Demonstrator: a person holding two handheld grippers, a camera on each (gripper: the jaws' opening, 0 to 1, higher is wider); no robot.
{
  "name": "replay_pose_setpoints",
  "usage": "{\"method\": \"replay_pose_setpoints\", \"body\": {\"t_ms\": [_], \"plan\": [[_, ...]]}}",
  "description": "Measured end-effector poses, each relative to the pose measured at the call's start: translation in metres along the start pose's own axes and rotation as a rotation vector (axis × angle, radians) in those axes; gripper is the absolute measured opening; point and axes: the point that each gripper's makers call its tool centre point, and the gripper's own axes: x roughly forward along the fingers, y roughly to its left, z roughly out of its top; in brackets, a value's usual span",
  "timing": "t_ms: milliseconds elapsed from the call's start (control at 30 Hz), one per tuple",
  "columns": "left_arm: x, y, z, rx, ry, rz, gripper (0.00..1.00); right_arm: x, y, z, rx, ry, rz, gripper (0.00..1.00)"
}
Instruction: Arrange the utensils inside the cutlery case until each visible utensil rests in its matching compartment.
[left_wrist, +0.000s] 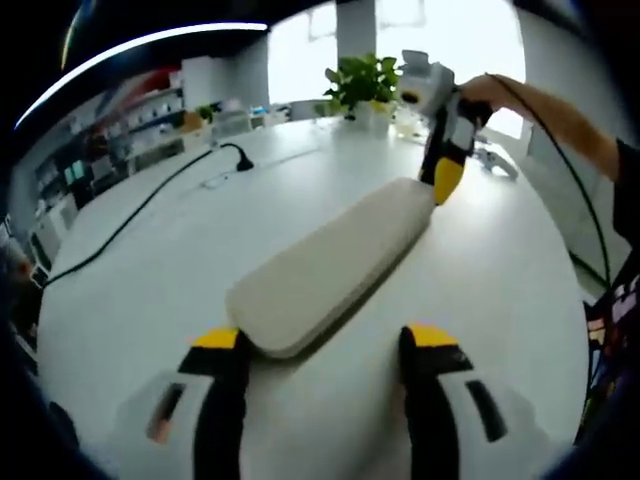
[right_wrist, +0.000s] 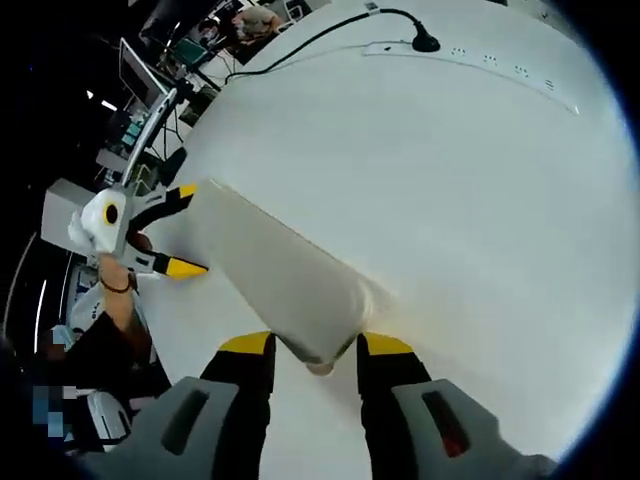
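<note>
My left hand-held gripper (left_wrist: 325, 345) has its jaws spread wide, one on each side of the near end of the cutlery case (left_wrist: 335, 263), and neither tip is clearly touching it. In the right gripper view that same gripper (right_wrist: 190, 230) sits at the far end of the case, jaws parted around the corner there.

My right hand-held gripper (right_wrist: 315, 350) has its yellow-tipped jaws around the other end of the cutlery case (right_wrist: 275, 280), a tip on each side of the rounded end; I cannot tell whether they are pressing on it. In the left gripper view it (left_wrist: 445, 185) comes down onto the far end of the case, held by a hand (left_wrist: 490, 92).

The case is a long, pale, closed pouch lying flat on the white table (left_wrist: 180, 280), stretched between my two grippers. I see no utensils outside it.

Further out on the table, a black cable (left_wrist: 150, 205) runs to a plug, and a potted plant (left_wrist: 362, 85) stands at the far edge.
</note>
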Motion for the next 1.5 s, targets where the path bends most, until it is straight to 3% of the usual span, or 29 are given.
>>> {"method": "replay_pose_setpoints", "body": {"t_ms": [533,600,800,1000,1167,1300,1500], "plan": [[-0.001,0.0,0.002,0.024,0.097,0.028,0.67,-0.001,-0.002,-0.001,-0.051,0.047,-0.024,0.32],[0.0,0.0,0.0,-0.014,0.095,0.009,0.67,-0.003,-0.004,0.0,-0.057,0.037,-0.015,0.32],[-0.002,0.0,-0.001,-0.016,0.063,0.0,0.64,-0.008,-0.005,-0.002,-0.053,0.014,0.006,0.28],[-0.006,-0.002,0.005,-0.052,0.028,-0.018,0.61,-0.033,-0.007,0.01,-0.036,-0.041,-0.021,0.22],[-0.006,-0.002,0.005,-0.045,0.02,-0.015,0.6,-0.032,-0.006,0.005,-0.06,0.003,-0.067,0.19],[-0.006,-0.002,0.005,-0.045,0.02,-0.013,0.6,-0.033,-0.01,0.002,-0.061,0.023,-0.094,0.1],[-0.005,-0.004,0.006,-0.044,0.017,-0.015,0.6,-0.03,-0.01,-0.005,-0.101,0.063,-0.125,0.07]]}}
